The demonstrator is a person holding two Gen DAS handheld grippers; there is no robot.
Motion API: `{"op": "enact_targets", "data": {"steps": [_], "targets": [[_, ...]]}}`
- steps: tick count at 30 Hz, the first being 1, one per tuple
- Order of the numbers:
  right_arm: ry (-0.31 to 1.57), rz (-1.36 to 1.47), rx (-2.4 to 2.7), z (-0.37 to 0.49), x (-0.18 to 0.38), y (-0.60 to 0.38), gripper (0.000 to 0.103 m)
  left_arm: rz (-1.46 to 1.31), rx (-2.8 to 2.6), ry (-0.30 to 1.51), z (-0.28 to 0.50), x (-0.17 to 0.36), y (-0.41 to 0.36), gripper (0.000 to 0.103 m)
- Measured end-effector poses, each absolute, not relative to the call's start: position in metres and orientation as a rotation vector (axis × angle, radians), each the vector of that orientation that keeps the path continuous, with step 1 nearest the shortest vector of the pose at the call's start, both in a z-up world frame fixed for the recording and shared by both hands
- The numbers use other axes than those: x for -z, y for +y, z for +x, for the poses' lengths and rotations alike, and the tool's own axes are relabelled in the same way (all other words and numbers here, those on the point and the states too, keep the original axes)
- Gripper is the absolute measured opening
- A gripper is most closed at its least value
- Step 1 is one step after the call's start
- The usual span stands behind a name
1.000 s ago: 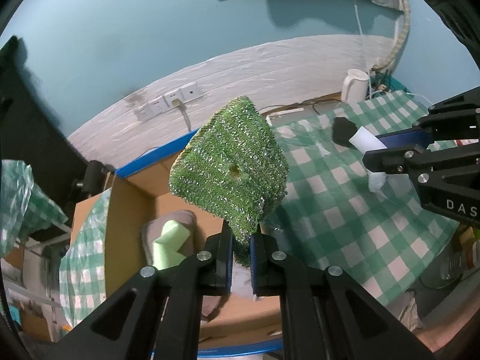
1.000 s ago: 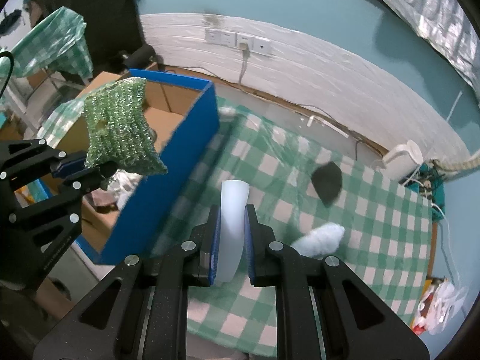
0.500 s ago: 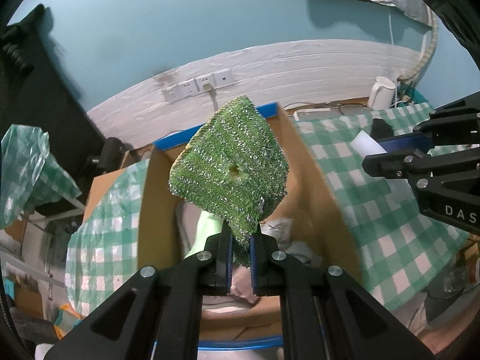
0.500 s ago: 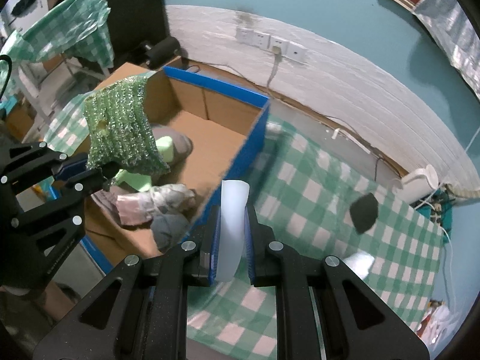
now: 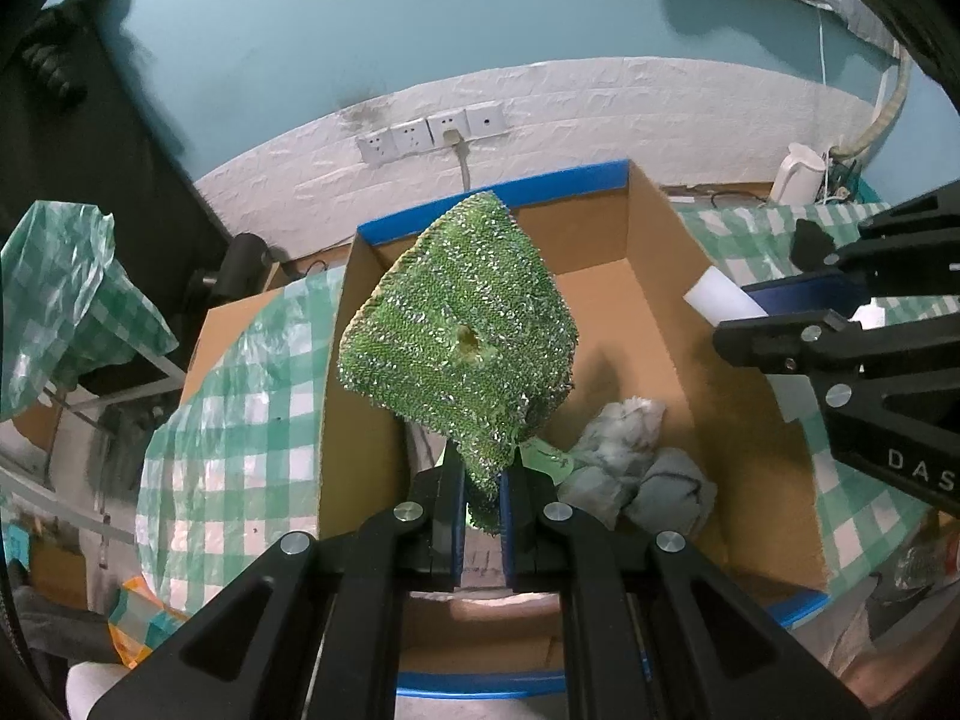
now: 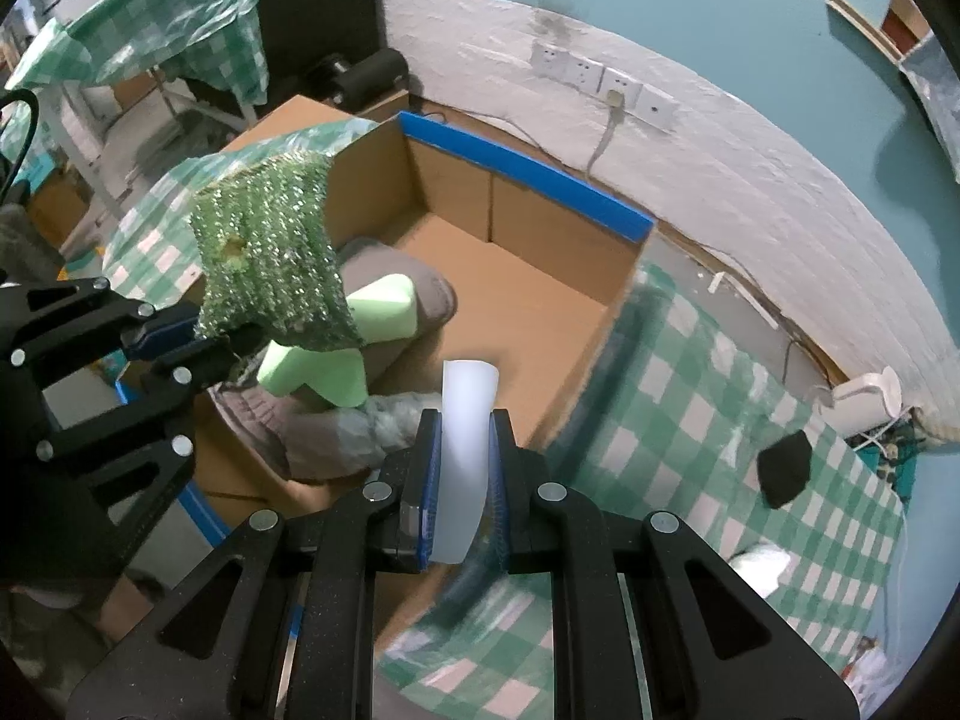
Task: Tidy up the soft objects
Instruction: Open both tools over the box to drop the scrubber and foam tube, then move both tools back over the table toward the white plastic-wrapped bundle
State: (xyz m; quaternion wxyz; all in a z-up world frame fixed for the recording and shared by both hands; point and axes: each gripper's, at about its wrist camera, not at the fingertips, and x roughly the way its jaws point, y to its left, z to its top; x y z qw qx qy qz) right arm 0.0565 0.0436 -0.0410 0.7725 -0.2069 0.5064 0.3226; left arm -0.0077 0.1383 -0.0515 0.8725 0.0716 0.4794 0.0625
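My left gripper (image 5: 482, 483) is shut on a glittery green scrubbing cloth (image 5: 459, 333) and holds it upright above the open cardboard box (image 5: 660, 252). The cloth also shows in the right wrist view (image 6: 270, 264). My right gripper (image 6: 462, 462) is shut on a white foam piece (image 6: 465, 438) above the box's near right side; the piece also shows in the left wrist view (image 5: 720, 297). Inside the box lie a light green foam piece (image 6: 336, 354), a grey-brown slipper (image 6: 414, 294) and grey rags (image 5: 636, 456).
The box has blue-taped rims (image 6: 522, 174) and sits left of a table with a green checked cloth (image 6: 720, 396). On that cloth lie a black soft object (image 6: 783, 468) and a white fluffy one (image 6: 759, 564). A white kettle (image 6: 864, 399) stands by the wall.
Both grippers have swung left from over the checked table to over the open box, each still holding its object.
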Motion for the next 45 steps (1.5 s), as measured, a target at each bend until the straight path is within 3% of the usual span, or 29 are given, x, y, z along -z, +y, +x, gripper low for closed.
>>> {"op": "enact_targets", "data": {"steps": [7, 9, 11, 15, 26, 45], "targets": [[1.141, -0.447, -0.718, 0.057, 0.055, 0.053, 0.016, 0.173, -0.161, 1.04, -0.005, 0.065, 0.144, 0.013], [1.159, -0.442, -0.718, 0.059, 0.059, 0.053, 0.02, 0.173, -0.164, 1.048, -0.005, 0.067, 0.146, 0.033], [1.161, -0.44, -0.709, 0.06, 0.06, 0.052, 0.033, 0.176, -0.173, 1.055, -0.003, 0.068, 0.146, 0.046], [1.142, -0.438, -0.69, 0.061, 0.057, 0.049, 0.042, 0.198, -0.198, 1.037, -0.004, 0.066, 0.147, 0.053], [1.129, -0.435, -0.652, 0.064, 0.052, 0.032, 0.058, 0.201, -0.202, 1.043, -0.002, 0.067, 0.144, 0.058], [1.131, -0.382, -0.558, 0.068, 0.053, -0.036, 0.06, 0.259, -0.142, 1.022, 0.001, 0.062, 0.102, 0.063]]}}
